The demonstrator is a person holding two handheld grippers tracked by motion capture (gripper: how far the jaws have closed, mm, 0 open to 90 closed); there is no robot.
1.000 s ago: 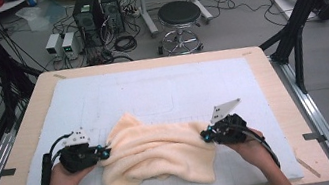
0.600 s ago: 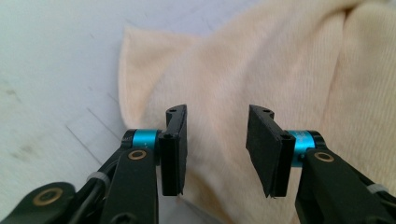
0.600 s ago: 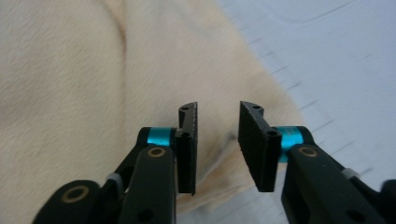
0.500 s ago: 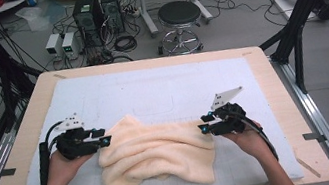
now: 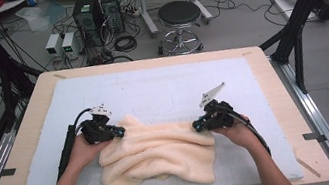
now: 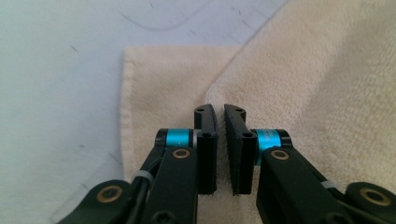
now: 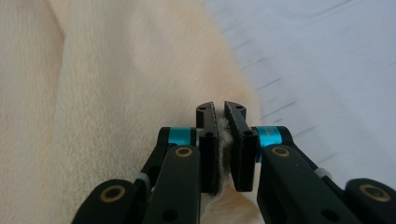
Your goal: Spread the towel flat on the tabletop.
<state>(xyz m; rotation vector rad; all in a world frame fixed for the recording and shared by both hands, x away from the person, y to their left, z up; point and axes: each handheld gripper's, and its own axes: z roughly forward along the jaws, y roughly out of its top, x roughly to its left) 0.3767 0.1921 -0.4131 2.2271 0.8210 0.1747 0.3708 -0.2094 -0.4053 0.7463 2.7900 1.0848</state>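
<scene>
A cream towel [image 5: 157,154] lies crumpled on the white mat, towards the near edge of the table. My left gripper [image 5: 120,130] is at the towel's left edge. Its jaws have just been closing and now stand shut [image 6: 219,114] on a fold of the towel [image 6: 303,70], with only a thin strip of cloth between the pads. At the towel's right edge, my right gripper [image 5: 197,126] has also just been closing. Its jaws [image 7: 220,112] pinch towel [image 7: 116,93] fuzz, which shows between the pads.
The white mat [image 5: 161,88] covers most of the wooden table [image 5: 272,79]. Beyond the far edge the floor holds a round stool [image 5: 179,19], computer towers [image 5: 97,7] and cables. Black frame posts [image 5: 301,14] stand at both sides.
Both grippers have moved a little farther from the person along the towel's side edges. The left one swung outward, off the towel, then came back in to its left edge.
</scene>
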